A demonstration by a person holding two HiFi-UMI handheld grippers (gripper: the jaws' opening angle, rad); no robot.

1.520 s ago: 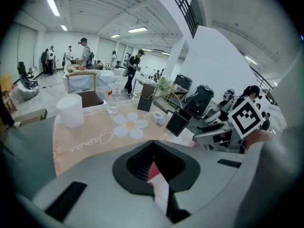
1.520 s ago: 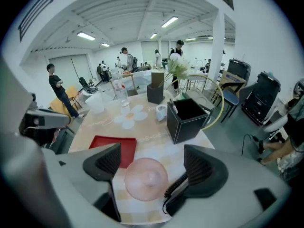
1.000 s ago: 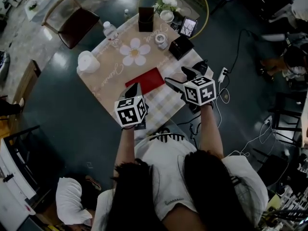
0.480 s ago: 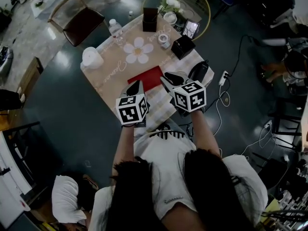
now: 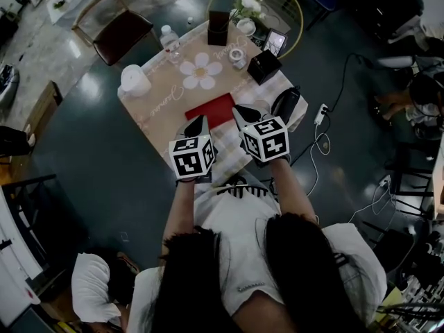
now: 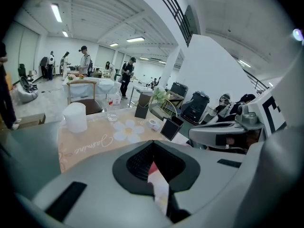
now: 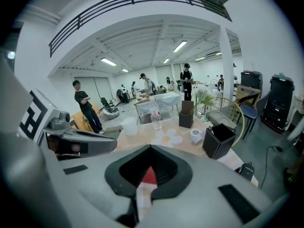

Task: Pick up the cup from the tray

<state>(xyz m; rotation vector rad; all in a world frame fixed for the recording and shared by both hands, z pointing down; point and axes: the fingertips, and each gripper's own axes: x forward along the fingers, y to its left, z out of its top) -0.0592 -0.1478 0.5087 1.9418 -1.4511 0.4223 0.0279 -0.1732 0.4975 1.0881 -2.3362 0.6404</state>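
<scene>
I am holding both tongs side by side over the near edge of the red mat (image 5: 211, 111) on the table (image 5: 156, 113). My left tongs (image 5: 198, 122) are sitting shut, with nothing between the jaws. My right tongs (image 5: 243, 111) have just been closing and are now fully together, also on nothing; only the mat's red is showing through the slit.

The small white cup (image 5: 234, 55), as I am reading it, is standing well beyond the mat's far edge, just past the flower print (image 5: 201, 70), and nothing is touching it. A second white vessel (image 5: 244, 25) is sitting further beyond the mat, on the gold-rimmed round stand (image 5: 300, 9). I cannot tell which of the two is meant, nor which thing is the tray.

I am judging the task barely begun: reaching, opening, gripping and lifting are all left.
</scene>
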